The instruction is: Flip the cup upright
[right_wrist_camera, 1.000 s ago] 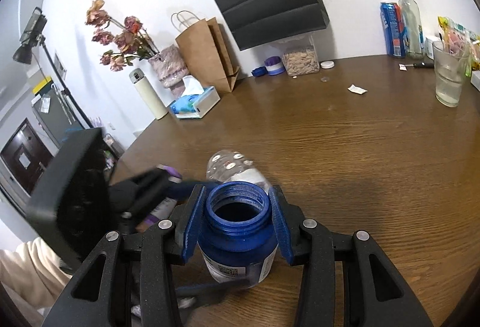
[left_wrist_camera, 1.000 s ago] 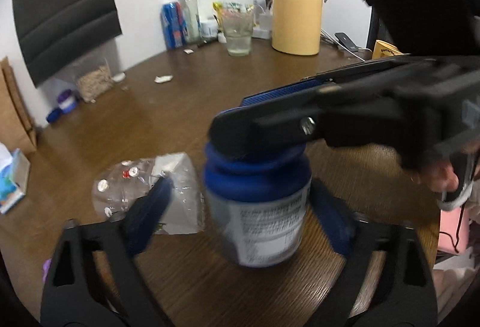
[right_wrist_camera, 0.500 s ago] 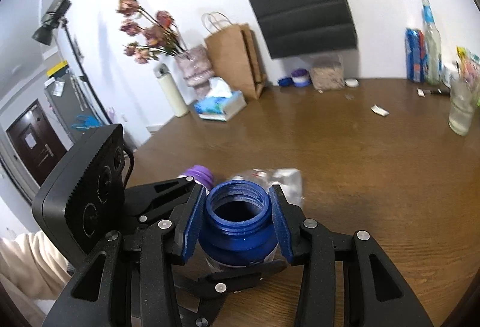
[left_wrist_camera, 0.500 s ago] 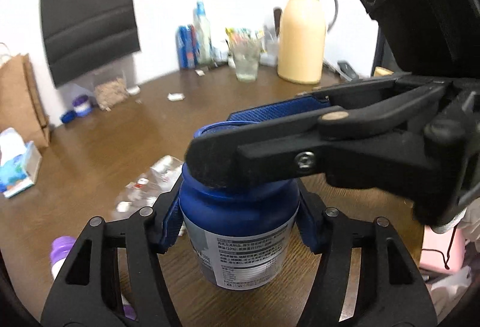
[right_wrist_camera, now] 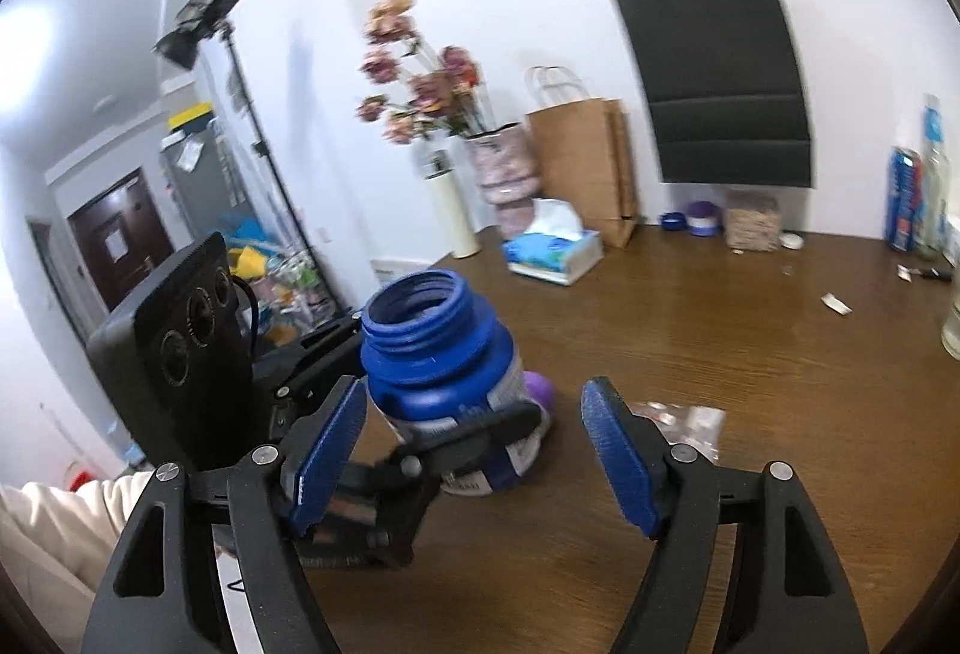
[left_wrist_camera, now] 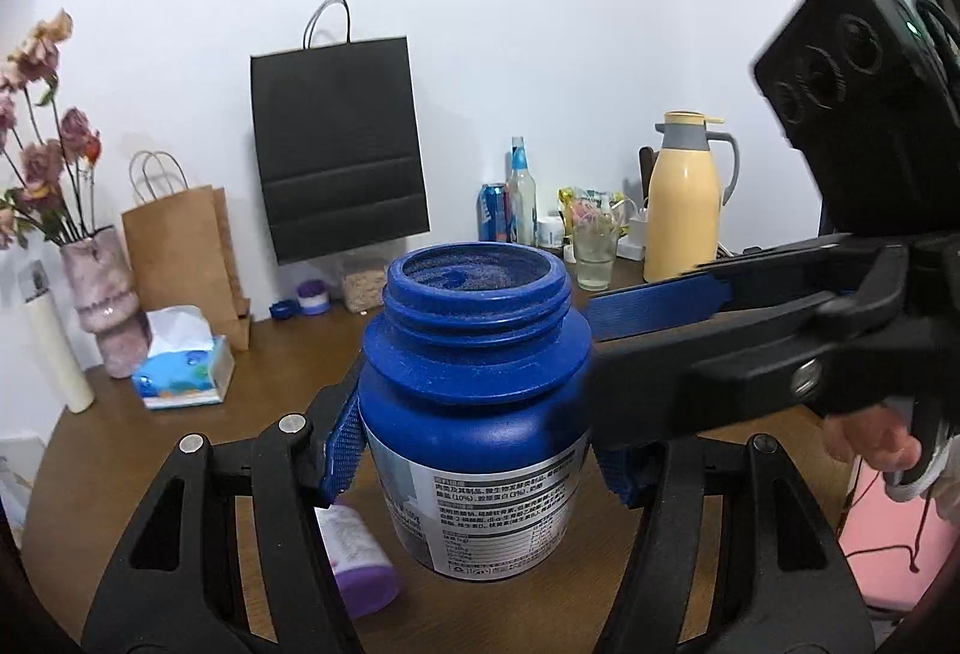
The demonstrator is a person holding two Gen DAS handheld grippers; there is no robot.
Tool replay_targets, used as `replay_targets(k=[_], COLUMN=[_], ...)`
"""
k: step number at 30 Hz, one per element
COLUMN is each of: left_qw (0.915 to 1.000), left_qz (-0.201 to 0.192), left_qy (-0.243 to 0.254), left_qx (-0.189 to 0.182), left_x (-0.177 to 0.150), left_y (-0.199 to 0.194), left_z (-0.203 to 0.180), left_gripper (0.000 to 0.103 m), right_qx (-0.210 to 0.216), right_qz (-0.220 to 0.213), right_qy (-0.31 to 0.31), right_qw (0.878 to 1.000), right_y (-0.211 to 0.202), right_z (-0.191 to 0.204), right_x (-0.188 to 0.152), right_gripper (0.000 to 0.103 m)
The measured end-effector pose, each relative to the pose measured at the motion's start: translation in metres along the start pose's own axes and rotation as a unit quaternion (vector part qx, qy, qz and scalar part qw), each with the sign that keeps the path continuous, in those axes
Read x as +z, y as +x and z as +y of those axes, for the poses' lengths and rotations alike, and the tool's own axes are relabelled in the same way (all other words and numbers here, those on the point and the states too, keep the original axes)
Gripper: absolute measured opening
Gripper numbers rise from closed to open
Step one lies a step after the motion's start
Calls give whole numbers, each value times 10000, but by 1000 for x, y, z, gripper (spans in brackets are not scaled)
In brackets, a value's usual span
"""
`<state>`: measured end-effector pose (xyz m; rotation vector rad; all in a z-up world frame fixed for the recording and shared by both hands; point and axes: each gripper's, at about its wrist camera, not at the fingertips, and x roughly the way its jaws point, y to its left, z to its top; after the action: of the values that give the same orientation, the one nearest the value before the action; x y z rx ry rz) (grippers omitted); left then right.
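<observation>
The cup is a blue wide-mouth plastic jar [left_wrist_camera: 480, 414] with a white label. It stands upright, mouth up, on the brown wooden table [right_wrist_camera: 750, 354]. My left gripper [left_wrist_camera: 474, 456] is shut on the jar's body, one blue pad on each side. The jar also shows in the right wrist view [right_wrist_camera: 444, 372], tilted a little by the lens. My right gripper [right_wrist_camera: 474, 462] is open and empty, its blue pads wide apart just in front of the jar. In the left wrist view the right gripper reaches in from the right, beside the jar's shoulder.
A purple-capped bottle [left_wrist_camera: 360, 564] lies by the jar, and a crumpled clear wrapper [right_wrist_camera: 684, 423] lies nearby. At the back stand a tissue box [left_wrist_camera: 180, 372], paper bags, a flower vase [left_wrist_camera: 108, 306], a glass [left_wrist_camera: 594, 258] and a yellow thermos [left_wrist_camera: 684, 210].
My right gripper has opened, let go of the jar's neck and drawn back. My left gripper has stayed shut on the jar, and both views have tilted up toward the wall.
</observation>
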<state>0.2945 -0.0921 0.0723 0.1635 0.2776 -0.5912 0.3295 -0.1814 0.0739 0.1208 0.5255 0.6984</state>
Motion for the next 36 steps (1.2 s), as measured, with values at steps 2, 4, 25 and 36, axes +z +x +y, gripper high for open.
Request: replay_targets(k=[2,4,25,36], left_qw=[9999,9999,9968,9670], left_qz=[-68,-101,324,587], left_qy=[1,-28,-450,-1540], left_qx=[80,129,580,1944], left_x=[-3,-6,-75,-123], left_y=[-12,-20,-80,-87], left_z=[0,0,8,45], left_gripper=[59,59,95,95], right_qx=[52,86,-655,-1175], right_qz=[40,73,95,120], right_qy=[-117,-222,-860,-869], right_qw=[9999,9997,9941,9892], right_y=[6,13,26,56], right_z=[12,24,75,59], right_x=[0,-1,-51,-103], right_gripper=[79,79,68,69])
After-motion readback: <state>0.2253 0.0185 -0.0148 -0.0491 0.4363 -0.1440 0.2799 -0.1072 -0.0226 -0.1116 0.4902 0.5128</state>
